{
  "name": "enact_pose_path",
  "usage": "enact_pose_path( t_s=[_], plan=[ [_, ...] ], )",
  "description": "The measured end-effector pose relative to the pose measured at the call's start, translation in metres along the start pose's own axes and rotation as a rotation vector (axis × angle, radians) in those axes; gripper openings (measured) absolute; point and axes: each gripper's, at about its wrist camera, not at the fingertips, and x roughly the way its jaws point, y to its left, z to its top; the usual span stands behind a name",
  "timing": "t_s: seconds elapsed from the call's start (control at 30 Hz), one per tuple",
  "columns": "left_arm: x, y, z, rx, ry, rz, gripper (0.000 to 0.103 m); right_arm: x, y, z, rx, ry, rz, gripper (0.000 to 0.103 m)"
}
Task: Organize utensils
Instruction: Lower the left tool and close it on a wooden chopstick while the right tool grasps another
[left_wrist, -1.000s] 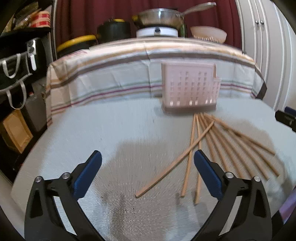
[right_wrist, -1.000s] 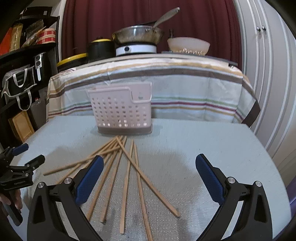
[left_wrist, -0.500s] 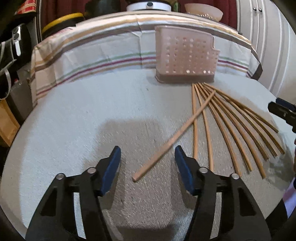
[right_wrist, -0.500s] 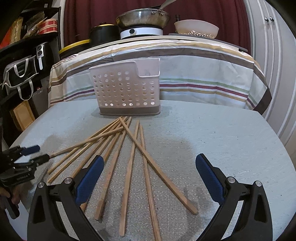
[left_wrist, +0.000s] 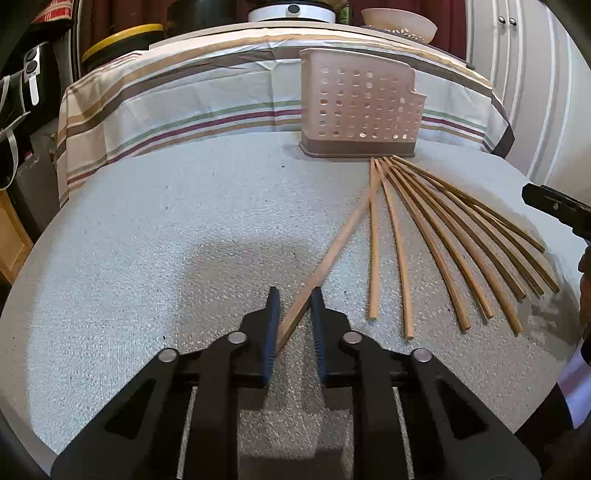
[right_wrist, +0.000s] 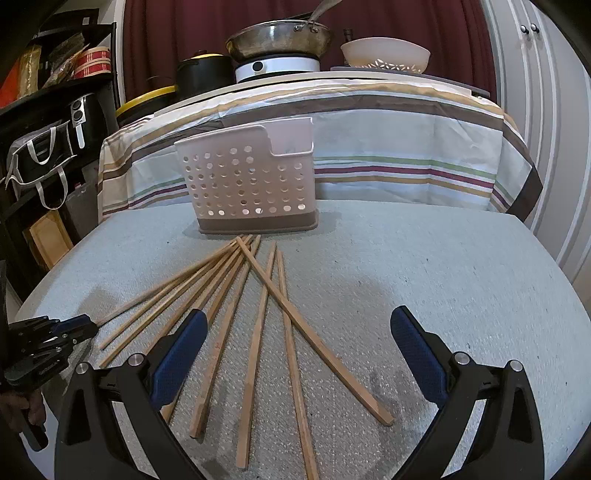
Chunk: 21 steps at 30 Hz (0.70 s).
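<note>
Several wooden chopsticks (left_wrist: 436, 240) fan out on the grey table in front of a pink perforated utensil holder (left_wrist: 360, 107). My left gripper (left_wrist: 294, 295) is nearly shut around the near end of the leftmost chopstick (left_wrist: 332, 251), which lies diagonally; its end sits between the blue pads. In the right wrist view the holder (right_wrist: 247, 184) stands behind the chopsticks (right_wrist: 255, 332). My right gripper (right_wrist: 299, 328) is open and empty above their near ends. The left gripper (right_wrist: 79, 326) shows at the left edge.
A striped cloth (right_wrist: 406, 147) covers a counter behind the table, with a pan on a burner (right_wrist: 277, 40) and a bowl (right_wrist: 384, 55). Dark shelves with bags (right_wrist: 40, 158) stand at the left. White cabinet doors (left_wrist: 535, 74) are at the right.
My left gripper has moved forward and down to the leftmost chopstick and closed its jaws around the near end. My right gripper has moved slightly closer over the chopsticks, still open.
</note>
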Motion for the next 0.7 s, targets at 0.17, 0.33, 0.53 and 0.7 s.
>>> enact_pose_path(
  t_s=[0.17, 0.33, 0.53, 0.7],
  plan=[
    [-0.003, -0.004, -0.003, 0.016, -0.014, 0.020, 0.012, -0.002, -0.004, -0.004, 0.006, 0.004, -0.001, 0.097],
    [-0.008, -0.007, -0.010, 0.028, -0.032, 0.042, 0.009, -0.006, -0.010, -0.008, -0.002, 0.002, -0.011, 0.097],
    [-0.011, -0.005, -0.014, -0.005, -0.036, 0.040, 0.006, -0.007, -0.020, -0.017, -0.003, 0.021, -0.034, 0.097],
    [-0.010, -0.005, -0.012, -0.017, -0.033, 0.045, 0.006, -0.009, -0.027, -0.023, -0.014, 0.024, -0.036, 0.094]
  ],
)
